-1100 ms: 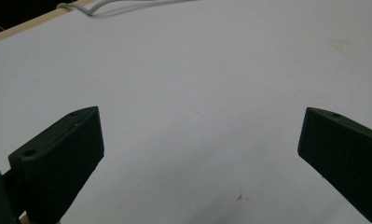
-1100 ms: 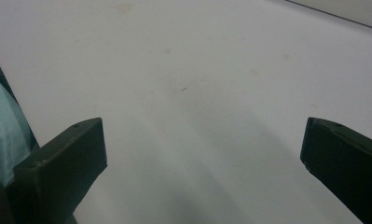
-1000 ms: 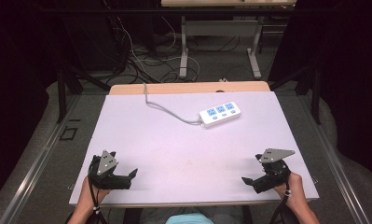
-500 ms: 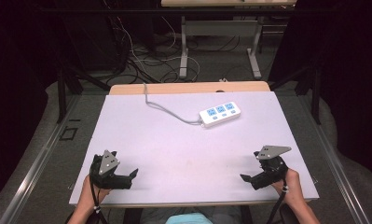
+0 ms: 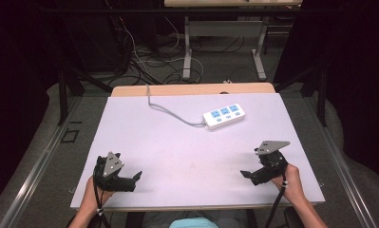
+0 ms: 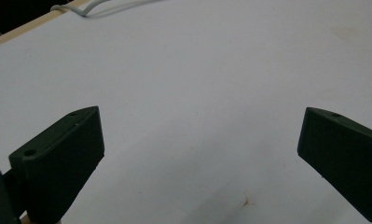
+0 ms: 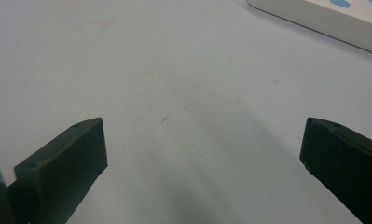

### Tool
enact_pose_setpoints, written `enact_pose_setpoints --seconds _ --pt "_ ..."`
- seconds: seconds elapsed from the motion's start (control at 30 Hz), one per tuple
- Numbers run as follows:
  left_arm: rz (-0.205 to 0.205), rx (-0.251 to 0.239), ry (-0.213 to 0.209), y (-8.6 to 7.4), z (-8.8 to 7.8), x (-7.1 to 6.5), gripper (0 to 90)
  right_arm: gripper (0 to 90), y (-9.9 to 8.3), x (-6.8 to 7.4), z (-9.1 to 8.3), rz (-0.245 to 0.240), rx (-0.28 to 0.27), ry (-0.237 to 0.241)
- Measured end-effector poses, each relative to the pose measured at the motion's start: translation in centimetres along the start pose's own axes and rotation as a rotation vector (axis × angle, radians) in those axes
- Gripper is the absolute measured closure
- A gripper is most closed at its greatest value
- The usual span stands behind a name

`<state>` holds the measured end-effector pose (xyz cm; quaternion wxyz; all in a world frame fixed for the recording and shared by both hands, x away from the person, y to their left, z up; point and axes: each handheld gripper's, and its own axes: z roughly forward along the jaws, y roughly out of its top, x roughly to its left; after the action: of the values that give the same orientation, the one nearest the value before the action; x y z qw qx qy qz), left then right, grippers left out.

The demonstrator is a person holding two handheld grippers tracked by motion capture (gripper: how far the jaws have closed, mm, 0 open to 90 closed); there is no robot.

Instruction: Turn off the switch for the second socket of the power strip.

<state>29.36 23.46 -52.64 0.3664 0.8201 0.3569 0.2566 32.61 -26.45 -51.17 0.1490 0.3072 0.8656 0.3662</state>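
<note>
A white power strip (image 5: 224, 116) with blue sockets lies at the back middle of the white table top (image 5: 187, 156); its grey cable (image 5: 170, 111) runs off the far edge. My left gripper (image 5: 136, 177) rests near the front left edge, open, with bare table between its jaws (image 6: 200, 140). At the front right my right gripper (image 5: 244, 175) is open too, with nothing between its jaws (image 7: 202, 149). A corner of the power strip (image 7: 323, 16) shows at the top right of the right gripper view, and the cable (image 6: 88, 7) at the top left of the left gripper view.
A wooden table edge (image 5: 192, 89) lies behind the white top. Beyond it are table legs (image 5: 189, 47) and loose cables (image 5: 144, 61) on the floor. Metal rails (image 5: 40, 166) run along both sides of the table.
Both grippers have drifted slightly toward the front edge of the table. The power strip has not moved.
</note>
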Motion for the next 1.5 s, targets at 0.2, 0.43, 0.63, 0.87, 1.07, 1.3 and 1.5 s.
enact_pose_setpoints --seconds 0.2,0.43,0.63,0.87,1.07,1.3,1.5 --pt "0.007 0.000 0.002 0.0 0.1 0.0 0.2 0.0 0.9 -0.6 0.7 -0.008 0.001 -0.004" --pt "0.015 0.004 0.006 0.1 0.2 0.0 0.3 0.1 1.9 -1.3 1.9 -0.009 0.016 -0.007" --pt "0.014 0.007 0.014 0.1 0.2 0.1 0.3 0.4 2.7 -1.9 2.8 -0.022 0.023 -0.001" --pt "0.021 0.012 0.014 0.1 0.2 0.1 0.4 0.7 3.5 -2.3 3.6 -0.019 0.018 -0.001" --pt "0.017 0.007 0.014 0.0 0.2 0.3 0.4 1.0 4.2 -3.0 3.8 -0.024 0.012 -0.011" --pt "0.028 0.005 0.021 0.0 0.1 0.2 0.4 1.1 4.8 -3.9 4.4 -0.002 0.006 -0.016" --pt "0.017 0.005 0.017 -0.1 0.1 0.3 0.4 1.3 5.4 -4.7 5.1 0.008 -0.001 -0.027"
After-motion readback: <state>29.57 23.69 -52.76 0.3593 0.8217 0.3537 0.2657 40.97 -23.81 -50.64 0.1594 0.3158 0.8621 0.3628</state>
